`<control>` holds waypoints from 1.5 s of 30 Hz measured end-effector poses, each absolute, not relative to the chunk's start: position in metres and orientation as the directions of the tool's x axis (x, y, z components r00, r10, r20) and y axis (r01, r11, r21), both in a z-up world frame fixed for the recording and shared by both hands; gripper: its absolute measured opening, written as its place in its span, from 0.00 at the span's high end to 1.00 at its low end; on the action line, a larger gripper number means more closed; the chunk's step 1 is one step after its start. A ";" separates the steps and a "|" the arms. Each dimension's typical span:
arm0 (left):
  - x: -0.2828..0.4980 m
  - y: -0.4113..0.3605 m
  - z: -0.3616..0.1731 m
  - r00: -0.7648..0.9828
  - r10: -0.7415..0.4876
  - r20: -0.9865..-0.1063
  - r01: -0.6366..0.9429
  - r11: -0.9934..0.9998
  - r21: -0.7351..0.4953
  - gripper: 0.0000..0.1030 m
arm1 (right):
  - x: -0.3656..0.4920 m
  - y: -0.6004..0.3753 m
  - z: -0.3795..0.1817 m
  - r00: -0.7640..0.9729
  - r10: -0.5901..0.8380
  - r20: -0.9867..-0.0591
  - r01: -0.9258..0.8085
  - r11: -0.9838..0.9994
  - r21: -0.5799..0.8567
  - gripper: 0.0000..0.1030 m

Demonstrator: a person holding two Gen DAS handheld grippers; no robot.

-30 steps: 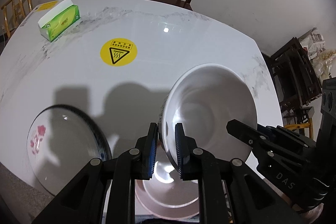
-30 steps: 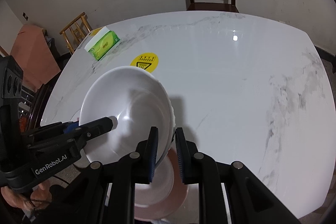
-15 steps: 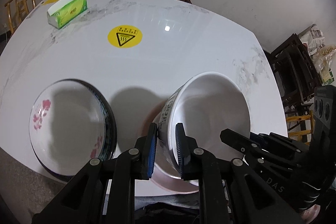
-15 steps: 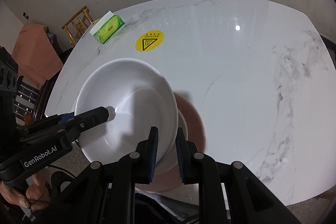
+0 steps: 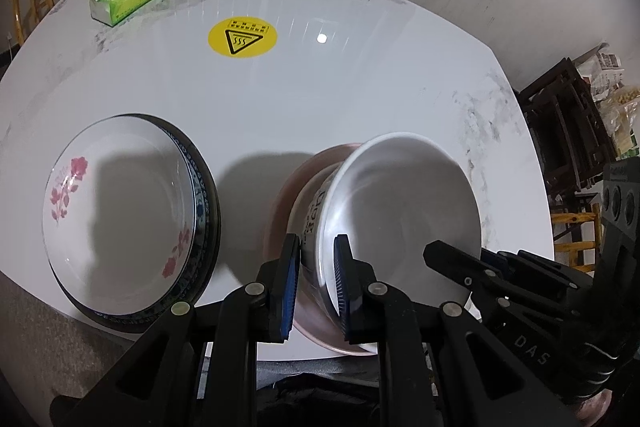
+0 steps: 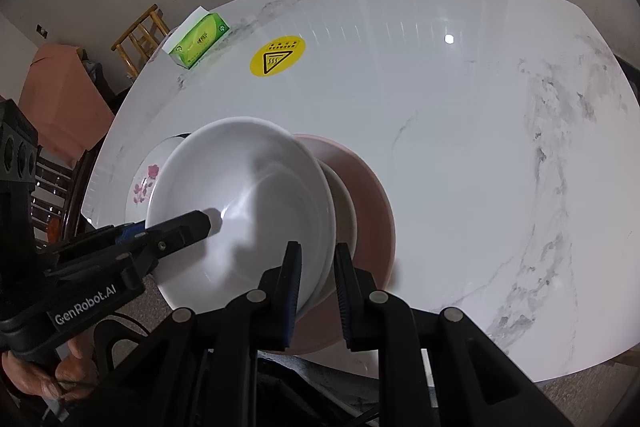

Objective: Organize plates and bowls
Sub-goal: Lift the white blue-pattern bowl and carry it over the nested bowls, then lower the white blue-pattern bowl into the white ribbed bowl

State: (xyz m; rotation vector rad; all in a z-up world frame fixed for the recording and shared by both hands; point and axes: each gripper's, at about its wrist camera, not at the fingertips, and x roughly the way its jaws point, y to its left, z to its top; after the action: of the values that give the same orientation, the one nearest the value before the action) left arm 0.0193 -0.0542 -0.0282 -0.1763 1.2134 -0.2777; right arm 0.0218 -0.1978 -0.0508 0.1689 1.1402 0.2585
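Jaws: both pairs pinch the rim of the white bowl [image 5: 404,211]; left gripper [image 5: 316,283] on its left rim, right gripper [image 6: 318,289] on the opposite rim.
Bowl: tilted, mouth facing the person, base sitting in or just over the pink plate [image 6: 360,187] at the near edge of the table [image 6: 460,131]; contact cannot be told.
Key relation: pink plate lies directly below the bowl, so the likely move is straight down and level out.
Neighbour: flowered plate stack [image 5: 124,211] just left, apart from the bowl.
Nearer hand: neither; grips symmetric.
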 end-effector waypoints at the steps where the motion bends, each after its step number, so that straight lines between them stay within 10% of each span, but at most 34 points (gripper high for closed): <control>1: 0.019 -0.054 -0.030 0.319 -0.303 -0.898 0.116 0.953 -0.280 0.87 | 0.022 -0.198 -0.052 0.391 0.288 -0.874 -0.116 0.958 0.264 0.83; 45: 0.026 -0.058 -0.042 0.306 -0.270 -0.913 0.120 0.962 -0.245 0.86 | 0.031 -0.197 -0.059 0.386 0.271 -0.882 -0.093 0.962 0.255 0.79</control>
State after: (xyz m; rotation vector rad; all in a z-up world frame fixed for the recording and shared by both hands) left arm 0.0262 -0.0584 -0.0425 -0.1397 1.2341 -0.2593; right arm 0.0313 -0.1975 -0.0593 0.1743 1.1529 0.2331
